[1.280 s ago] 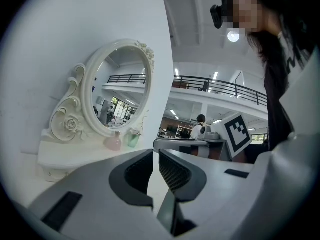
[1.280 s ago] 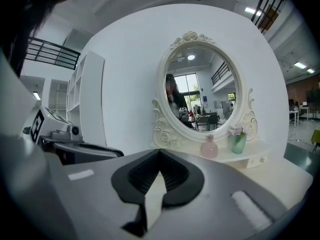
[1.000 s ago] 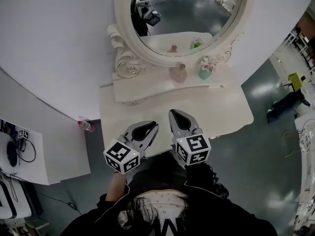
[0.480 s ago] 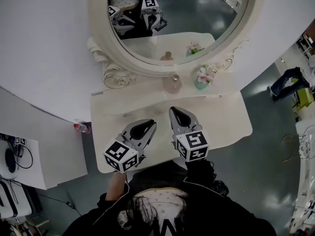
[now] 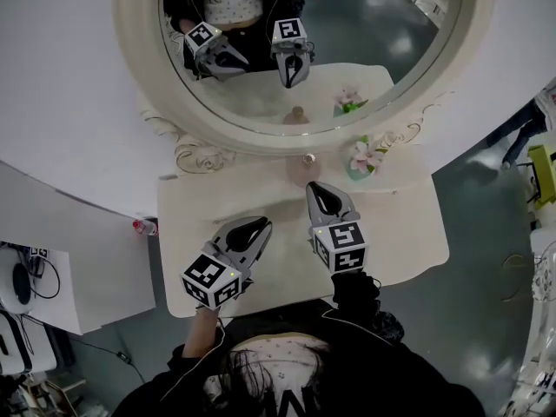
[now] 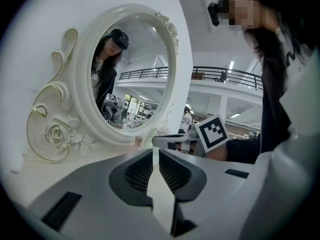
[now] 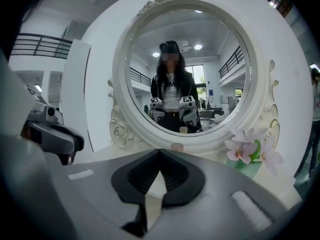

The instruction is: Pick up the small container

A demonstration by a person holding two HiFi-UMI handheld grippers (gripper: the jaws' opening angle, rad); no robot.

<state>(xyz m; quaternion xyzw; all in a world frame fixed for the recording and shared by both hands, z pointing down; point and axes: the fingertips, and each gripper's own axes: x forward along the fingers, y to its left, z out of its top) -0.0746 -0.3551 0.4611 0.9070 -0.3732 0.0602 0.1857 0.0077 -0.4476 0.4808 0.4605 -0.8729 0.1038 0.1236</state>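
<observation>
Nr container point(image 5: 301, 172): flower vase point(image 5: 360, 158), mirror point(image 5: 382, 24)

An oval mirror point(image 5: 295, 59) in a carved cream frame point(image 5: 195, 155) stands beyond the right gripper point(image 5: 323, 191). Pink flowers in a teal vase point(image 5: 360, 158) sit just ahead of that gripper, to its right, on the white surface point(image 5: 408, 224). A red-capped bottle point(image 5: 145, 227) shows well left of the left gripper point(image 5: 258, 225), off the surface.

Small container point(image 5: 301, 172): pinkish, upright, w/ cap, on shelf point(image 5: 248, 170) below mirror point(image 5: 287, 85).
</observation>
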